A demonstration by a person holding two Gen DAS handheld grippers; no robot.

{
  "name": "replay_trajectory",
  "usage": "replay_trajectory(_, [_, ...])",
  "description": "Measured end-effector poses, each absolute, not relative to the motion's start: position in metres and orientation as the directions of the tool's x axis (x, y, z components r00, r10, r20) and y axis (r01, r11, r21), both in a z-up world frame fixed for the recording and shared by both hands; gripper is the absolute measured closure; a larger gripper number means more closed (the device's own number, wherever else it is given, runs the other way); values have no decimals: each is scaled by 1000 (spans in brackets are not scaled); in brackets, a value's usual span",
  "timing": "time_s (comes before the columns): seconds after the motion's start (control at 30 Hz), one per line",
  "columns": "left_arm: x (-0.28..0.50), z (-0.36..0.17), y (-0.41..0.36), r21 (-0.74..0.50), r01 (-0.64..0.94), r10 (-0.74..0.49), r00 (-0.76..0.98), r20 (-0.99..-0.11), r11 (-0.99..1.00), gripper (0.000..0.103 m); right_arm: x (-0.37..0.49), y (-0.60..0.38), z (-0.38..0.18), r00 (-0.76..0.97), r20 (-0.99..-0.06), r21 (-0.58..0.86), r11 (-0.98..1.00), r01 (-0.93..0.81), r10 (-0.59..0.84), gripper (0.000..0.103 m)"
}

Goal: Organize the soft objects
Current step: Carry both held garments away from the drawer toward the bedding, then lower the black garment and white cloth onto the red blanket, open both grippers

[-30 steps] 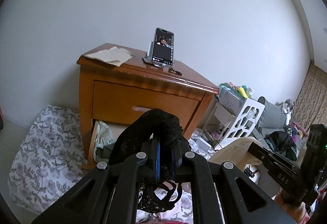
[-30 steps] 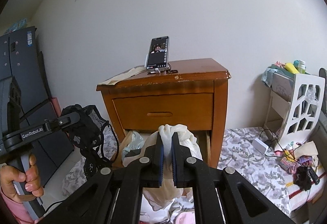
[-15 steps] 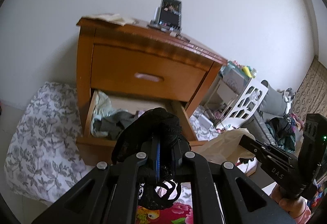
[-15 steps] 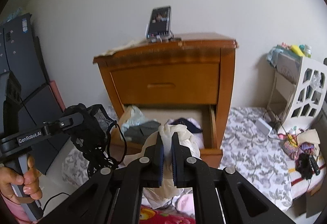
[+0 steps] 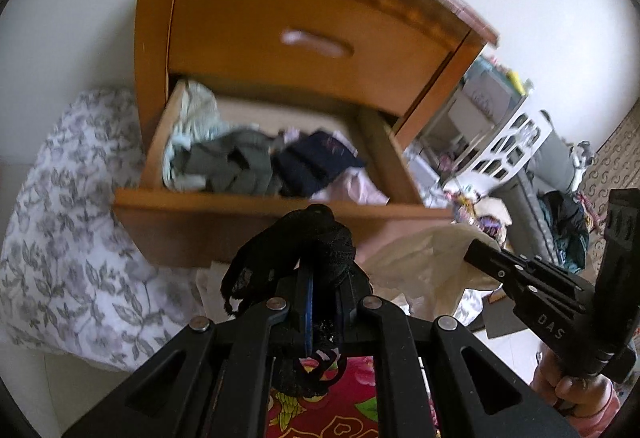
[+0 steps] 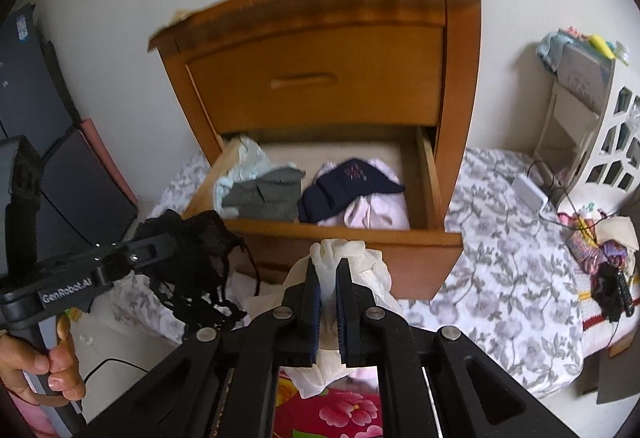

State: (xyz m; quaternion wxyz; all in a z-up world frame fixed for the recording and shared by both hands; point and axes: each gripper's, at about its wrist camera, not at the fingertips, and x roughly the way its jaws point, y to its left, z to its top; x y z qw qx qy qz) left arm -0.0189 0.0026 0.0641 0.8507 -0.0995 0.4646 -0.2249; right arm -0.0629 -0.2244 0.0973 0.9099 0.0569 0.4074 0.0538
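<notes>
Black lace garment (image 5: pixel 296 250) pinched tight in the left tongs (image 5: pixel 320 302), cream cloth (image 6: pixel 344 258) clamped in the right tongs (image 6: pixel 326 294), both hanging just short of the open drawer (image 6: pixel 340 234) ahead. Folded clothes lie inside; these two aren't in yet.

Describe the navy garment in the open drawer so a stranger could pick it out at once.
Find the wooden nightstand; its bottom drawer is pulled open. The navy garment lies right of centre inside, on top of a pale pink one, with a grey one to its left. It is the darkest piece there, with a small pinkish mark on top.
</notes>
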Motion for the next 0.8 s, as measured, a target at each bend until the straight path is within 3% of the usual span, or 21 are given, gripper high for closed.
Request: replay_trajectory(0.8, [23,-42,-25,-318,231,-374,265,-889,920,95,-7,-226,-7,451,-880,156,987,-24,150,94])
